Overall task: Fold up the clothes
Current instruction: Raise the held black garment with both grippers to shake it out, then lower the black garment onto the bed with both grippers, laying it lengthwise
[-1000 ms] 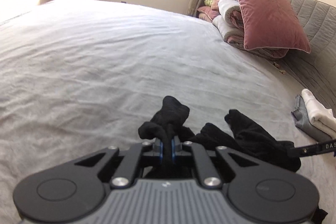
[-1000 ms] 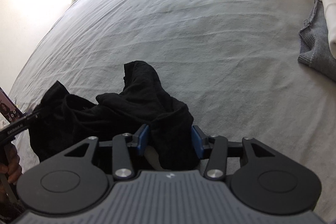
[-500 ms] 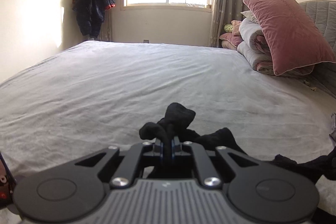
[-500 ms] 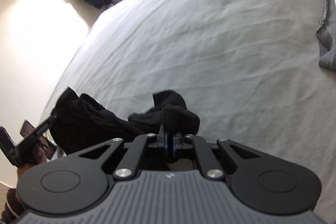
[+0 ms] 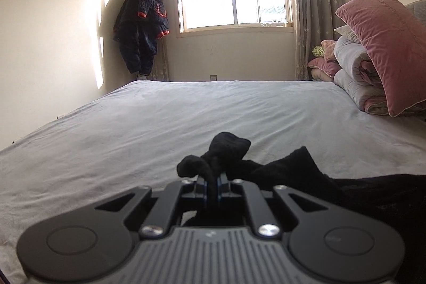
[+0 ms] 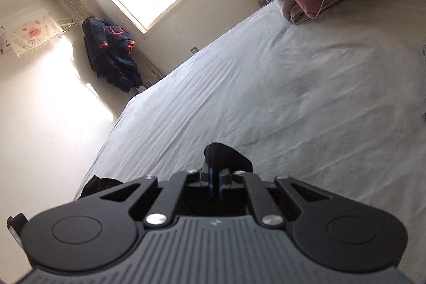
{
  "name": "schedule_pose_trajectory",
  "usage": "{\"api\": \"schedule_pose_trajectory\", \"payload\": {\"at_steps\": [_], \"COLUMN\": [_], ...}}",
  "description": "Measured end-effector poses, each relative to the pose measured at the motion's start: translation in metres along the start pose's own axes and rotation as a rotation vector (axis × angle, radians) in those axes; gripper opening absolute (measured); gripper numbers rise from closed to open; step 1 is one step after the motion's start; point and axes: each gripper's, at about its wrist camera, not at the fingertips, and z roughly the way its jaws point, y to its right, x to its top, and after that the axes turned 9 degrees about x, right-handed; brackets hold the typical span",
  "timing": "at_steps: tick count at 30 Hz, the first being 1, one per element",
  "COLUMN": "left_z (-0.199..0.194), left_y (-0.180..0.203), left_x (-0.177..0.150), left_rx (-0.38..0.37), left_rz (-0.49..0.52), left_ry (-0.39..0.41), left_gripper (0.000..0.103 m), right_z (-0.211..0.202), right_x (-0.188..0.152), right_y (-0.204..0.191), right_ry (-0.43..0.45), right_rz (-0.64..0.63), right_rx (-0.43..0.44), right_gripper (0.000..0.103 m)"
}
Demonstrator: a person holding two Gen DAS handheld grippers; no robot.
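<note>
Both hand-held grippers are pinching the same soft black knit garment [image 5: 279, 169]: the left hand-held gripper [image 5: 212, 184] has its jaws pressed together on a bunched tuft of the fabric, and the right hand-held gripper [image 6: 214, 181] is likewise clamped on another bunch of it. The step in hand looks like holding the garment by two points above the wide bed with its pale grey sheet [image 5: 159, 124], either to spread it out flat or to carry one part over another; the pictures do not settle which. Whatever follows calls for keeping both pinches firm and the cloth taut between them, so that it comes down smooth rather than heaped. The garment itself is dark, thick and limp, crumpled at each grip, with a loose swag trailing toward the right in the left wrist view; its outline is too bunched to tell what kind of clothing it is.
</note>
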Motion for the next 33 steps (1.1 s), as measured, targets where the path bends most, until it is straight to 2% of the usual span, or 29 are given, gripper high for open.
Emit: {"api": "schedule_pose_trajectory", "payload": {"at_steps": [6,16,20,26,30,32,33], "left_z": [0.039,0.092,0.100,0.097,0.094,0.093,0.092], "left_y": [0.015,0.027,0.030,0.025,0.022,0.020,0.019], "left_x": [-0.007,-0.034,-0.046,-0.045,-0.045,-0.045,-0.045], "left_rx": [0.047,0.090,0.096,0.076,0.063,0.056,0.053], "left_rz": [0.039,0.074,0.091,0.093,0.095,0.096,0.096], "left_ry": [-0.050,-0.148,-0.174,-0.212,-0.237,-0.249,-0.255], "left_gripper": [0.006,0.006,0.006,0.007,0.015,0.039,0.042], "right_z": [0.053,0.113,0.129,0.145,0.139,0.131,0.125], "right_x": [0.000,-0.015,-0.027,-0.037,-0.036,-0.033,-0.031], "right_y": [0.001,0.011,0.013,0.018,0.015,0.014,0.013], "right_ry": [-0.025,-0.091,-0.129,-0.181,-0.189,-0.186,-0.173], "right_rz": [-0.087,-0.206,-0.248,-0.273,-0.266,-0.252,-0.251], "right_rx": [-0.094,-0.205,-0.235,-0.267,-0.254,-0.243,-0.241], "right_gripper": [0.006,0.006,0.006,0.006,0.016,0.034,0.050]}}
